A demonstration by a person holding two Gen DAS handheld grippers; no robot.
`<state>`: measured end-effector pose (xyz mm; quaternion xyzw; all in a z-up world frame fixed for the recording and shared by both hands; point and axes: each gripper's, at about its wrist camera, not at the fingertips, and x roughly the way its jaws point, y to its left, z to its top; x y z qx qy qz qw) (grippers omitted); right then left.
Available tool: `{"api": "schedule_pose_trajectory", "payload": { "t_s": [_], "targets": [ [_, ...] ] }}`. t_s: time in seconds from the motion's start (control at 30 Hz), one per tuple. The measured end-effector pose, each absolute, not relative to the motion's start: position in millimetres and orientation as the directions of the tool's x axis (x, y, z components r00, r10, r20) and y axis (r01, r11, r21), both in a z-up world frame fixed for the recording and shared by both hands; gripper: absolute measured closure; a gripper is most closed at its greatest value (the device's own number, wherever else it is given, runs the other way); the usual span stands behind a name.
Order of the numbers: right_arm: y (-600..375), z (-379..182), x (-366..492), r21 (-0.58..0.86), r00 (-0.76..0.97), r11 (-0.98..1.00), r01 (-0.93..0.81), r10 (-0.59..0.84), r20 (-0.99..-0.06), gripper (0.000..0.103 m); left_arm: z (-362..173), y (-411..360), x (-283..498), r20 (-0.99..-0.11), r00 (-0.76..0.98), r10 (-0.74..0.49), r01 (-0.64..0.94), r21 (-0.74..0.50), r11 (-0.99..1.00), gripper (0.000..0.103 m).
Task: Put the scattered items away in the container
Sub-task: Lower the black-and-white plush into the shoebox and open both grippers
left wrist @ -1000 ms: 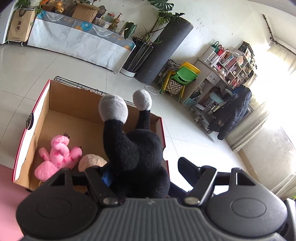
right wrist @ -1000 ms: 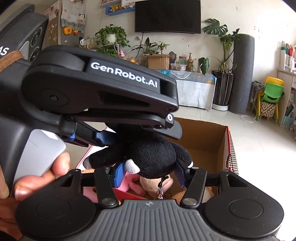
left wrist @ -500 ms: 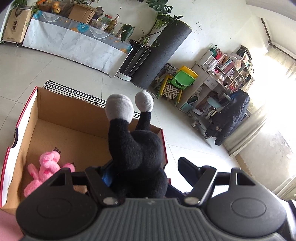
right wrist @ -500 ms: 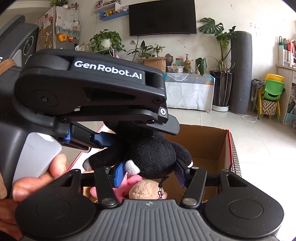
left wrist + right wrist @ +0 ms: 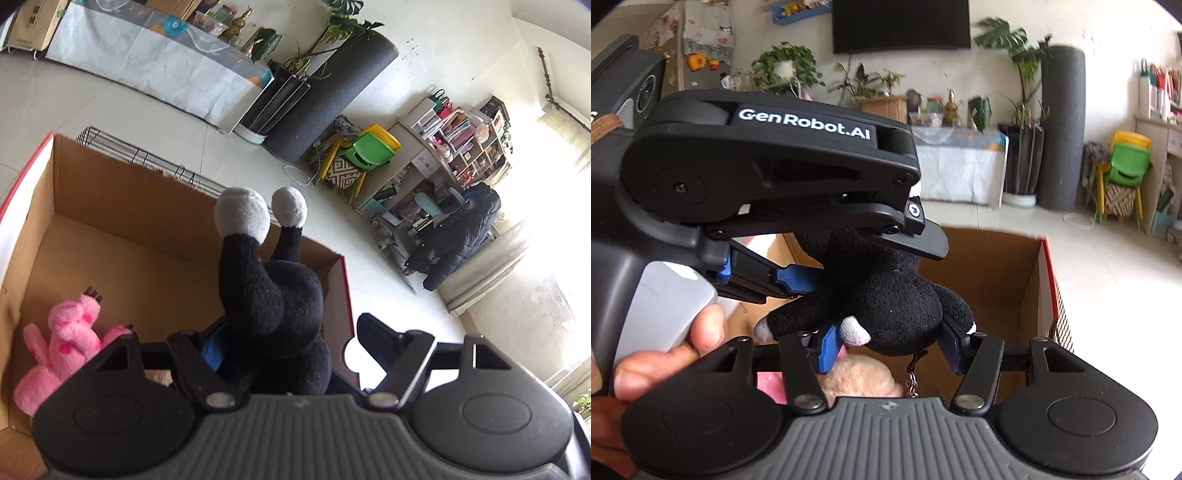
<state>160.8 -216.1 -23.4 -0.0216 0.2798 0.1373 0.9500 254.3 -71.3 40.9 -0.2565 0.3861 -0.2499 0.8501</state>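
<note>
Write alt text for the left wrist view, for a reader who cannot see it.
A black plush toy with grey feet sits between the fingers of the left gripper, held above an open cardboard box. A pink plush toy lies inside the box at the lower left. Behind are a tiled floor, a draped table and cluttered shelves.

Television [image 5: 901, 24]: dark screen, mounted on the back wall.
Cloth-covered table [image 5: 960, 166]: against the wall, jars and a cardboard box on top.
Dark cylinder [image 5: 1060, 125]: upright by the planter [image 5: 1021, 162].
Green chair [image 5: 369, 149]: stacked with a yellow one.
Shelving [image 5: 469, 144]: crowded, near the bright window.
</note>
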Motion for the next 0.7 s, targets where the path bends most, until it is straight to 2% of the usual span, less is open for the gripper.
{"api": "schedule_pose_trajectory", "payload": {
  "t_s": [0.17, 0.33, 0.4, 0.53, 0.6, 0.7],
  "targets": [
    [-221.6, -40.4, 170.4, 0.054, 0.781, 0.971, -0.233, 0.22, -0.585, 0.047, 17.5, -74.4, 267.7, -0.562, 0.55, -0.618, 0.189, -0.637, 0.747, 0.03],
    [-224.9, -52.5, 179.2, 0.065, 0.757, 0.988, -0.143, 0.151, -0.635, 0.047, 4.5, -74.6, 269.9, -0.589, 0.546, -0.596, 0.153, -0.629, 0.762, 0.017],
    [-229.7, -51.1, 179.8, 0.098, 0.753, 0.989, -0.114, 0.15, -0.641, 0.047, 3.8, -72.6, 267.2, -0.601, 0.542, -0.587, 0.136, -0.627, 0.767, 0.007],
    [-238.1, -46.4, 178.9, 0.148, 0.749, 0.987, -0.065, 0.146, -0.647, 0.047, 10.8, -64.2, 258.8, -0.607, 0.553, -0.57, 0.128, -0.614, 0.779, 0.005],
    [-240.6, -41.7, 176.1, 0.156, 0.754, 0.986, -0.05, 0.14, -0.642, 0.047, 16.1, -59.2, 253.2, -0.613, 0.557, -0.56, 0.121, -0.607, 0.786, 0.0],
    [-243.8, -32.8, 174.3, 0.195, 0.759, 0.98, -0.04, 0.157, -0.632, 0.045, 25.1, -53.5, 243.3, -0.633, 0.563, -0.531, 0.115, -0.576, 0.809, 0.0]
  ]
}}
